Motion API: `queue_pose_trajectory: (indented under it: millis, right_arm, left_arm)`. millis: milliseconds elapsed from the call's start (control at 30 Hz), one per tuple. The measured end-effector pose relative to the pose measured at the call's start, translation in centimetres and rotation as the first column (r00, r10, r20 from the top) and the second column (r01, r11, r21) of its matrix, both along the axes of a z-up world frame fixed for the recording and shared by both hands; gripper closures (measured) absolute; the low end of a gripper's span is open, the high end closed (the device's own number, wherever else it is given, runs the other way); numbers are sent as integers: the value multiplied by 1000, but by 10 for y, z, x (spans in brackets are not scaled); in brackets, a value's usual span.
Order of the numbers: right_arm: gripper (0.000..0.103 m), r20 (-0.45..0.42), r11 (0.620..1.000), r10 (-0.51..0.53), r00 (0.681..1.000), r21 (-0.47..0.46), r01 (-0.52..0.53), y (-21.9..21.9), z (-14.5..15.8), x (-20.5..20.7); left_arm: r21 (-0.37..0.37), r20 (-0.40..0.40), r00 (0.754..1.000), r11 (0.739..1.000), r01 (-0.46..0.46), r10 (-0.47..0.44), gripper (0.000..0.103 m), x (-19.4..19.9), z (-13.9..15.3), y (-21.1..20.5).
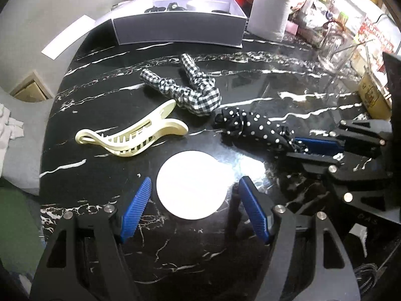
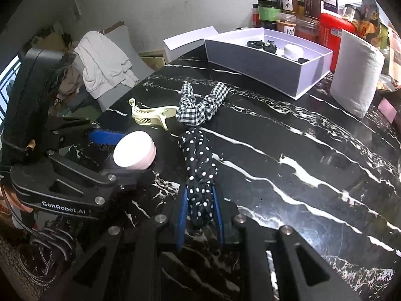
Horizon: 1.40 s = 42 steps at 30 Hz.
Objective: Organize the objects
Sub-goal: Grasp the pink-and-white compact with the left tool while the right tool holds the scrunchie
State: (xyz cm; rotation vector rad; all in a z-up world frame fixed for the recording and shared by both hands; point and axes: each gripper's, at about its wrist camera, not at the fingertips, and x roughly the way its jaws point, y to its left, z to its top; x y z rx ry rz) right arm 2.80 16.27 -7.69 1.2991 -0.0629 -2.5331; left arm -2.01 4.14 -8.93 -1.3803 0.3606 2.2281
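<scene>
The polka-dot scrunchie (image 2: 199, 175) is pinched at one end by the right tool (image 2: 199, 215), its other end resting on the black marble worktop (image 2: 300, 150). The left tool (image 1: 194, 200) is held spread, its fingers on either side of the round pink-and-white container (image 1: 191, 184).

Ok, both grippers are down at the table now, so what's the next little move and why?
Probably close the left gripper on the round pink case: its open fingers already flank it. The right gripper is already shut on the polka-dot scrunchie, ready for the white box.
</scene>
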Motion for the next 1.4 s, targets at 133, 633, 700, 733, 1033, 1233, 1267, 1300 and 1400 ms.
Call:
queue_pose_trajectory:
  millis: [133, 633, 700, 733, 1033, 1233, 1267, 1300, 1400]
  right_arm:
    - [84, 3, 1000, 5, 1000, -2, -5, -1, -1, -2]
    - [64, -5, 1000, 2, 1000, 3, -2, -7, -3, -8]
    - [64, -6, 1000, -2, 1000, 4, 2, -7, -3, -9]
    - [64, -7, 1000, -3, 1000, 7, 3, -8, -3, -9]
    - [63, -15, 1000, -7, 1000, 27, 7, -11, -4, -12]
    - [73, -27, 999, -8, 1000, 46, 10, -15, -4, -14]
    - [77, -26, 999, -10, 1000, 48, 11, -15, -4, -14]
    - [79, -25, 999, -11, 1000, 44, 12, -14, -4, -14]
    - [82, -17, 999, -8, 1000, 32, 9, -14, -4, -12]
  left_arm:
    - [4, -16, 1000, 1000, 9, -9, 32, 0, 0, 0]
    - [28, -76, 997, 999, 23, -21, 52, -1, 0, -5]
    - [35, -64, 998, 999, 19, -16, 54, -1, 1, -5]
    - [44, -57, 998, 999, 18, -15, 54, -2, 1, -6]
    - [66, -41, 999, 998, 14, -11, 54, -2, 2, -8]
    - [71, -37, 999, 997, 5, -2, 54, -2, 2, -11]
    - [70, -36, 999, 998, 3, -1, 54, -2, 2, -11]
    - [69, -34, 999, 998, 2, 1, 54, -2, 2, -12]
    - [73, -26, 1000, 997, -1, 3, 54, -2, 3, -13]
